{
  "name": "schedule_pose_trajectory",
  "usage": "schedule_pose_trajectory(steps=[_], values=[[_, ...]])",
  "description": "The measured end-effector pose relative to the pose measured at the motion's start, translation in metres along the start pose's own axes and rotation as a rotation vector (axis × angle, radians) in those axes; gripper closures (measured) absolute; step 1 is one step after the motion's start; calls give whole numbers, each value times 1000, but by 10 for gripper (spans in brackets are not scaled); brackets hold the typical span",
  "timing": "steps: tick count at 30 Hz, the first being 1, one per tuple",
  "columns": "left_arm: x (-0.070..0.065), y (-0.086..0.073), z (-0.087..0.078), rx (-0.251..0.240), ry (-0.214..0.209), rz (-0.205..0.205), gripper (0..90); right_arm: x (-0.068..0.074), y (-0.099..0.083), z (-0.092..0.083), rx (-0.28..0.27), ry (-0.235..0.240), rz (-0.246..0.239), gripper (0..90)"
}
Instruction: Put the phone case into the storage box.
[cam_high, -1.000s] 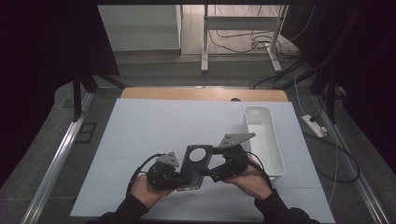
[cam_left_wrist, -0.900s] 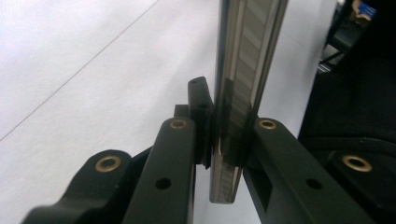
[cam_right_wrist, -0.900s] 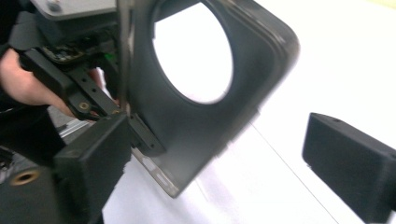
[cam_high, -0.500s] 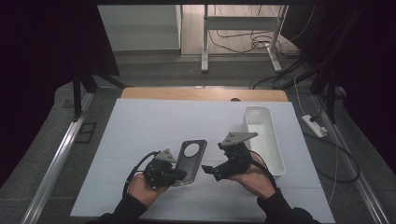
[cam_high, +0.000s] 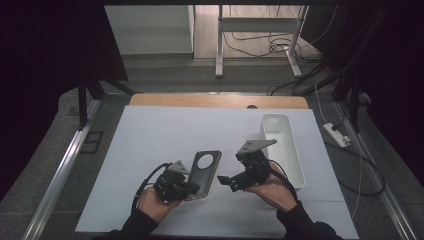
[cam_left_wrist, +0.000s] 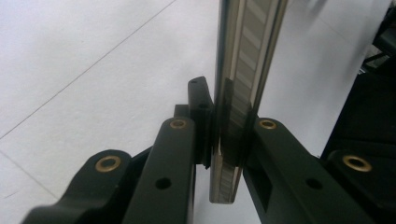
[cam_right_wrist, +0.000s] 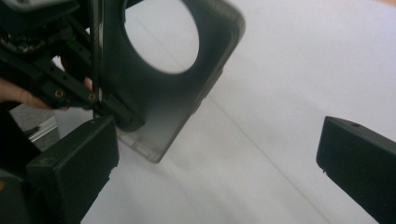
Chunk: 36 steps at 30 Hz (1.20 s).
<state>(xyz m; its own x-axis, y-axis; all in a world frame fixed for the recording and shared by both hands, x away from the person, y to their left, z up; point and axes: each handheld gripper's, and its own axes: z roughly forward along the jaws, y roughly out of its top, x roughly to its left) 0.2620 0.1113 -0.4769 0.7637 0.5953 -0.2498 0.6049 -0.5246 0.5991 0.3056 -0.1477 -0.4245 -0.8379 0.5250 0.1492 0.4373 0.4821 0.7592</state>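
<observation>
The left gripper (cam_high: 192, 189) clamps a dark phone case (cam_high: 205, 172) by its edge; the right gripper (cam_high: 227, 181), jaws just opened wide, holds nothing beside it.

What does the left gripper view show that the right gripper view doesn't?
Left gripper view: the phone case edge-on, its thin rim pinched between the left tongs.

Right gripper view: the case's broad face with its round camera hole, a bit of the hand behind the left tongs, and the right tongs standing wide open with nothing between them.

Both: the case, the left tongs' grip on it and the white table.
</observation>
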Motion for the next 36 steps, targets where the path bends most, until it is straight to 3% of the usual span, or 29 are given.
schedule_pose_trajectory(steps=[4, 8, 9, 11, 13, 19, 36], values=[[-3, 0, 0, -5, -25, 5, 846, 3, 5, -5, -18, -9, 1, 20], [-5, 1, 1, -5, -52, 8, 846, 4, 8, -11, -57, -62, -22, 179], [-5, 1, 1, -5, -52, 8, 846, 4, 8, -11, -57, -62, -22, 179], [-6, 1, 1, -7, -61, 13, 846, 4, 8, -15, -83, -48, -40, 334], [-6, 1, 2, -3, -73, 15, 846, 3, 8, -18, -106, -42, -48, 427], [-7, 1, 3, -1, -106, 24, 846, 2, 8, -20, -127, -23, -55, 573], [-5, 0, 5, -20, -207, 36, 846, 4, 7, -22, -155, 17, -89, 766]])
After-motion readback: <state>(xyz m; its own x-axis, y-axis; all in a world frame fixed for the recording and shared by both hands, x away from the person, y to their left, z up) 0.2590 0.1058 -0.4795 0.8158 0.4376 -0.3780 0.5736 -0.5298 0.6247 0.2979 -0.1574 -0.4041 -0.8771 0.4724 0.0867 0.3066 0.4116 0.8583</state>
